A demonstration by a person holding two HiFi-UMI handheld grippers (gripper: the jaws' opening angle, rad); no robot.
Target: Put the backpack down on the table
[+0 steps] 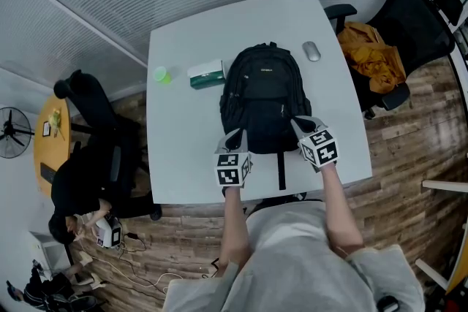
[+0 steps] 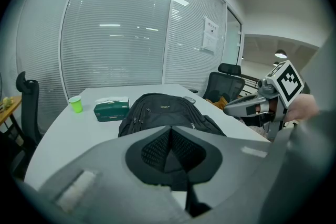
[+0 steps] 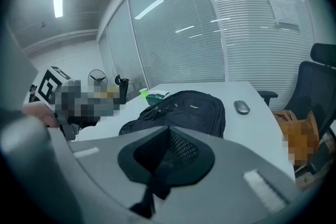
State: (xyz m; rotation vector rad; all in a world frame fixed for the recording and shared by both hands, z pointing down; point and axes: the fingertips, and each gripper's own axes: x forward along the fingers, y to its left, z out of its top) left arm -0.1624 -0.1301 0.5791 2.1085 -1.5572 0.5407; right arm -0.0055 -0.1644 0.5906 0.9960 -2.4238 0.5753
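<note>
Backpack: the black backpack [image 1: 265, 95] lies flat on the grey table [image 1: 183, 164], in the middle of it, with its top handle pointing away from me and its bottom end near my edge.
Left gripper: my left gripper [image 1: 235, 134] sits at the backpack's near left corner. Its jaws are closed tight on the padded mesh left strap [image 2: 157, 152].
Right gripper: my right gripper [image 1: 301, 122] sits at the backpack's near right corner. Its jaws are pinched together on the mesh right strap [image 3: 168, 155].
Loose strap: a thin black webbing strap [image 1: 280, 170] runs from the backpack's bottom toward me, between my two grippers.
Box: a green tissue box [image 1: 206, 74] is just left of the backpack's top.
Cup: a green cup [image 1: 161, 74] stands further left of the backpack, beyond the box.
Mouse: a grey mouse [image 1: 311, 51] lies just right of the backpack's top.
Chair: a black office chair [image 1: 409, 18] is off to the backpack's right, past the table edge, with an orange jacket [image 1: 373, 55] on it.
</note>
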